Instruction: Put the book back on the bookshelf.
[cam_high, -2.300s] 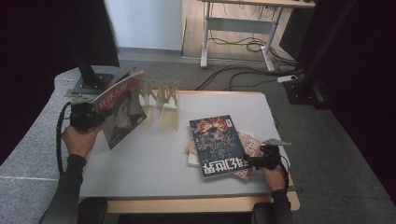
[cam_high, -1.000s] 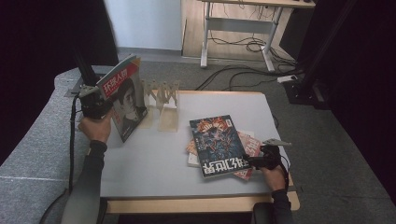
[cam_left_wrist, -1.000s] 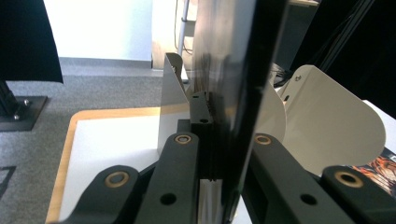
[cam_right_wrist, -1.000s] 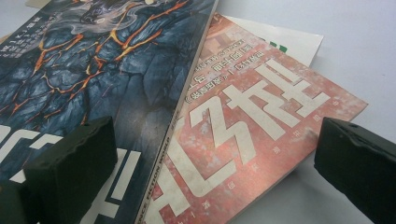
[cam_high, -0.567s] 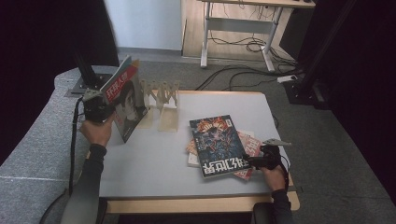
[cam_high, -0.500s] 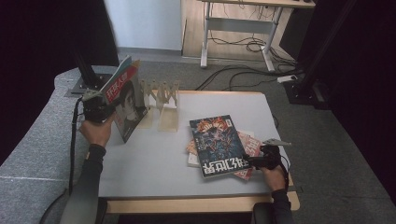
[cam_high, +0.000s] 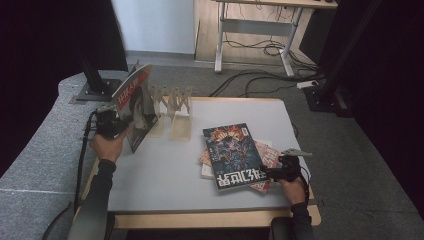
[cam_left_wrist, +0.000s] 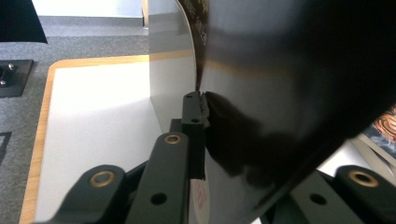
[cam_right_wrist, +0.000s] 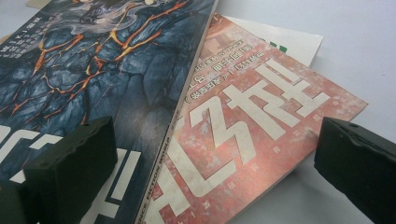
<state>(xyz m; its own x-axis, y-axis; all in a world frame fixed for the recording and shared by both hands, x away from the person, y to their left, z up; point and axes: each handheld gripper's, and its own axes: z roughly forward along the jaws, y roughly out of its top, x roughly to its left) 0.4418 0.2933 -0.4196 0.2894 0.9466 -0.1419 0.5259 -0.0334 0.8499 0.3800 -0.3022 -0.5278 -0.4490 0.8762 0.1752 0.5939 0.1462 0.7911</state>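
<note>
At the table's left edge, my left gripper (cam_high: 111, 122) is shut on a magazine with a red title (cam_high: 132, 107). The magazine stands nearly upright, its lower corner down at the table top, just left of a wooden slotted rack (cam_high: 172, 100). In the left gripper view the jaws (cam_left_wrist: 201, 100) pinch the magazine's dark glossy cover (cam_left_wrist: 280, 70). My right gripper (cam_high: 272, 172) is open, low at the right edge of a flat stack. Its pads (cam_right_wrist: 70, 158) flank the corner of a red magazine (cam_right_wrist: 252, 116) that lies under a dark lava-pattern one (cam_right_wrist: 93, 60).
The stack (cam_high: 235, 155) lies on the white table (cam_high: 165, 170) right of centre, with a white booklet (cam_right_wrist: 289, 42) at its bottom. Bare table top lies between the rack and the stack. Desk legs and cables (cam_high: 260, 50) are on the floor behind.
My left hand has lowered the magazine and stood it more upright, closer to the rack. The right hand and the stack have stayed still.
</note>
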